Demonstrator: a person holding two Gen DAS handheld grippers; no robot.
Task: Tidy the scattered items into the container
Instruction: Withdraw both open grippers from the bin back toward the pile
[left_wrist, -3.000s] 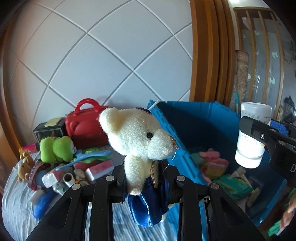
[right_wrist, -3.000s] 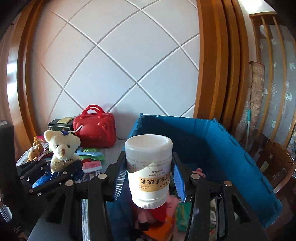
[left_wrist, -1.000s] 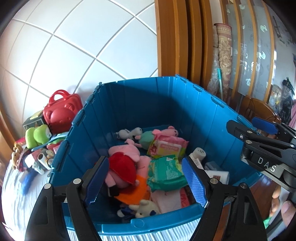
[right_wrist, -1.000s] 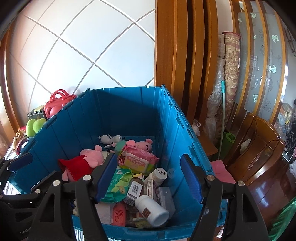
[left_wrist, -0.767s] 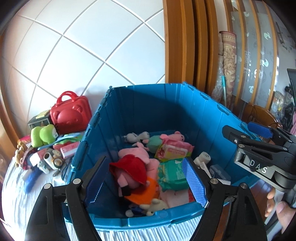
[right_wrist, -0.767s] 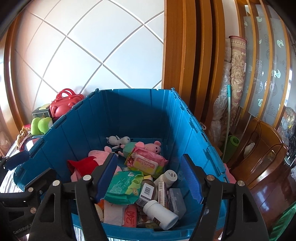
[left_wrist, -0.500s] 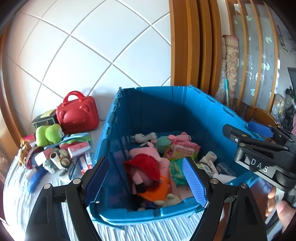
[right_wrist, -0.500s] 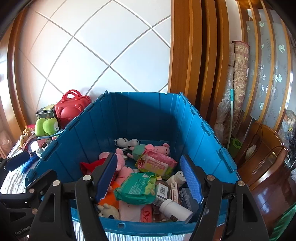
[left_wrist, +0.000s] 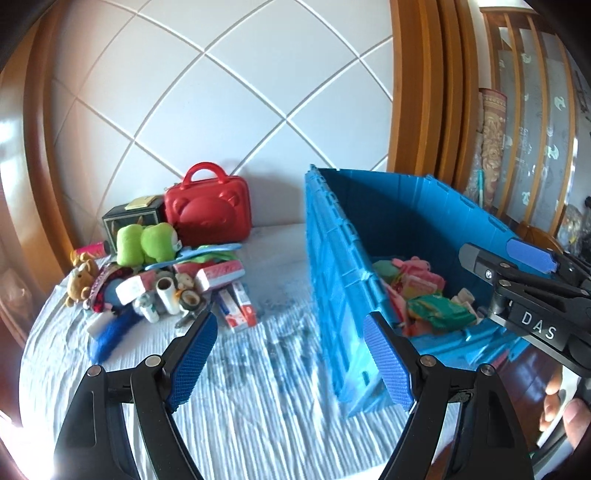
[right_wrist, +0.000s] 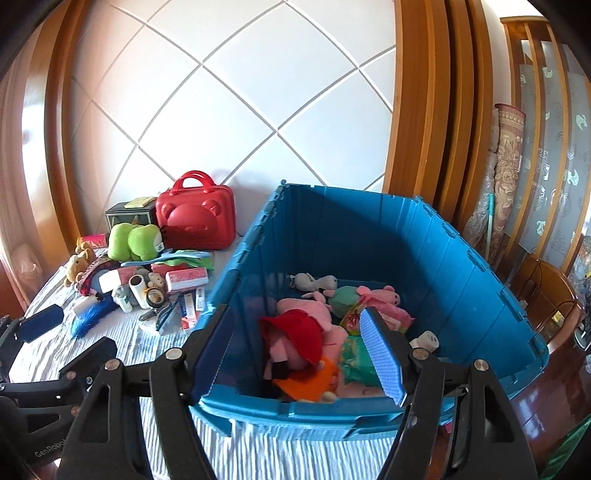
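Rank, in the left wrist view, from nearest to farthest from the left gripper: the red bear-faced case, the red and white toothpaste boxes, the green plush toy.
1. The red and white toothpaste boxes, on the striped cloth just ahead of the open left gripper.
2. The green plush toy, farther back on the left, on top of the pile.
3. The red bear-faced case, at the back against the wall.

A crate (right_wrist: 454, 258) sits on the right side of a bed (left_wrist: 258, 387), with plush toys (right_wrist: 306, 332) and packets (right_wrist: 356, 358) inside. To its left lies a pile of small items (left_wrist: 162, 288). Behind the pile, against the wall (left_wrist: 221, 110), stands a case (left_wrist: 207, 214) with a box (left_wrist: 131, 218) to its left.
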